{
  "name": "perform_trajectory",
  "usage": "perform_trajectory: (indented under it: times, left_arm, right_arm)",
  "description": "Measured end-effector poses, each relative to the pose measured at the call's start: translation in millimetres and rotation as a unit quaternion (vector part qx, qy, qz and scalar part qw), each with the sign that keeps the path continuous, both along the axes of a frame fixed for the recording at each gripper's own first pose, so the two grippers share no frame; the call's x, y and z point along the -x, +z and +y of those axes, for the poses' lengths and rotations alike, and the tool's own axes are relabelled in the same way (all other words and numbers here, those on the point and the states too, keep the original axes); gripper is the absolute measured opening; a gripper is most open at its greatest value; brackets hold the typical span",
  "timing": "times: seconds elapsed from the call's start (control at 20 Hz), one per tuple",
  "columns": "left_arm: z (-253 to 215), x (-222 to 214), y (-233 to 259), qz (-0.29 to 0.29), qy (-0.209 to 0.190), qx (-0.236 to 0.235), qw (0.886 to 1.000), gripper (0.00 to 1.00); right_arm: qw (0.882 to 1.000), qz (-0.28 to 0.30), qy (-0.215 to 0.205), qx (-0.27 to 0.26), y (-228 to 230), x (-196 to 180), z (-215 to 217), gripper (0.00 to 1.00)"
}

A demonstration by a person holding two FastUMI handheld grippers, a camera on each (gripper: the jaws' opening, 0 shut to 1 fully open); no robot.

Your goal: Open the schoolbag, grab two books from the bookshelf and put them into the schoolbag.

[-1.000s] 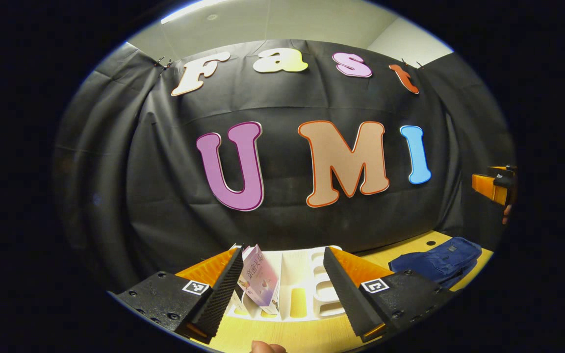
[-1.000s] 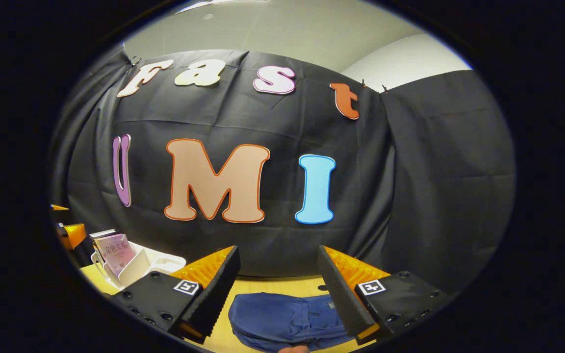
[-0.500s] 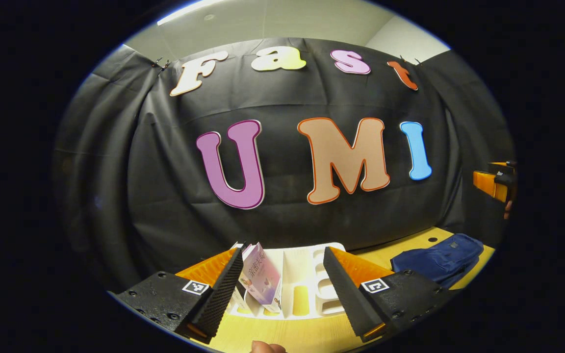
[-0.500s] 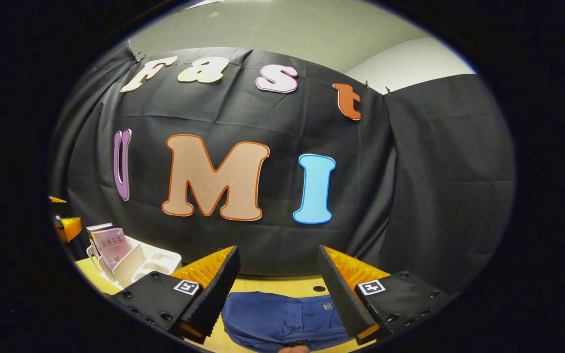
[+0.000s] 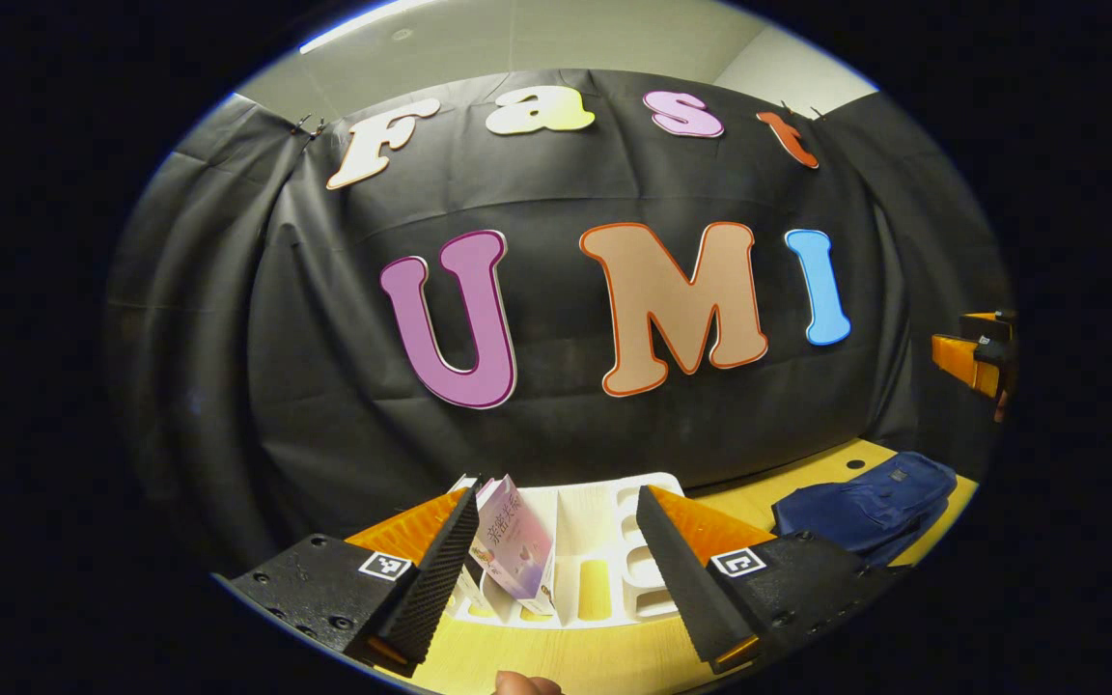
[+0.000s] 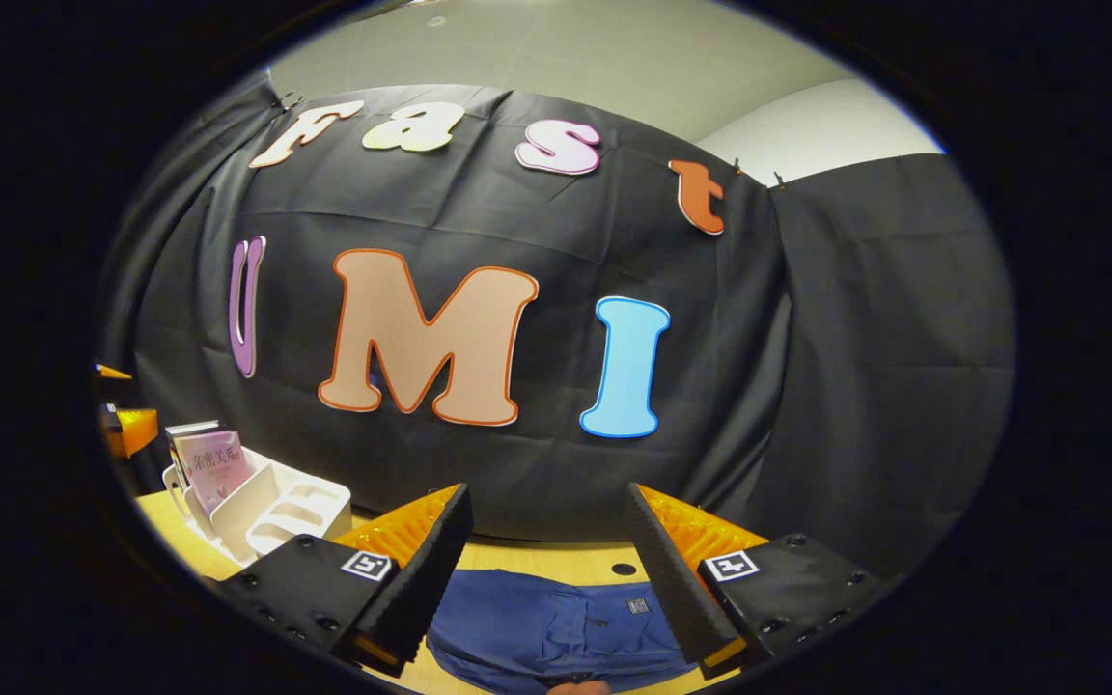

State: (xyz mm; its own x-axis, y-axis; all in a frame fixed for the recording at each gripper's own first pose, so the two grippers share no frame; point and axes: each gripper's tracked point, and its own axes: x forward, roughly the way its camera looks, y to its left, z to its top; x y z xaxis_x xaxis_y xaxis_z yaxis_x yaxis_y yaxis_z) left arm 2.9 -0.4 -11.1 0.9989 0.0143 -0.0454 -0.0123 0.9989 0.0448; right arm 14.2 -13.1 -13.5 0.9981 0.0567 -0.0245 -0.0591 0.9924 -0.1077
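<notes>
A white bookshelf [image 5: 604, 569] stands on the wooden table ahead of my left gripper [image 5: 556, 569], which is open and well short of it. A pink-covered book [image 5: 517, 545] leans in its left slot, with more books behind. The blue schoolbag [image 5: 865, 507] lies flat at the right in the left gripper view. In the right gripper view the schoolbag [image 6: 556, 627] lies just below and ahead of my right gripper [image 6: 546, 569], which is open with nothing between its fingers. The bookshelf [image 6: 266, 502] and the pink book [image 6: 213, 468] sit far left there. The bag looks closed.
The wooden table [image 5: 604, 666] runs back to the black cloth wall. A small round hole [image 6: 624, 569] is in the tabletop behind the bag. The other gripper [image 5: 976, 352] shows at the right edge of the left gripper view.
Both views have tilted down slightly, so the wall has slid up and a bit more of the table, shelf and bag shows. Both grippers stay open.
</notes>
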Motion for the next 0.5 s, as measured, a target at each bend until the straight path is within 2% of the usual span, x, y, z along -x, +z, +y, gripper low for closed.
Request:
perform_trajectory:
  times: [0.15, 0.25, 0.35, 0.4, 0.45, 0.5]
  left_arm:
    - [0, 0, -2, 0.005, 0.002, 0.0, 1.0, 0.96]
    - [1, -2, -5, 0.009, 0.004, -0.001, 1.0, 0.96]
    - [3, -3, -5, 0.01, 0.007, -0.001, 1.0, 0.96]
    - [4, -3, -6, 0.01, 0.01, -0.002, 1.0, 0.96]
    - [6, -2, -7, 0.011, 0.012, -0.002, 1.0, 0.96]
    - [8, -2, -6, 0.011, 0.016, -0.001, 1.0, 1.0]
  right_arm:
    - [0.998, 0.011, 0.027, 0.062, -18, -1, 3, 0.96]
    - [0.991, 0.016, 0.054, 0.121, -29, 0, 9, 0.95]
    - [0.977, 0.017, 0.093, 0.191, -44, 8, 22, 0.93]
    - [0.965, 0.019, 0.118, 0.231, -58, 12, 32, 0.91]
    - [0.955, 0.022, 0.135, 0.263, -72, 16, 39, 0.98]
    - [0.934, 0.033, 0.169, 0.313, -102, 25, 50, 0.91]
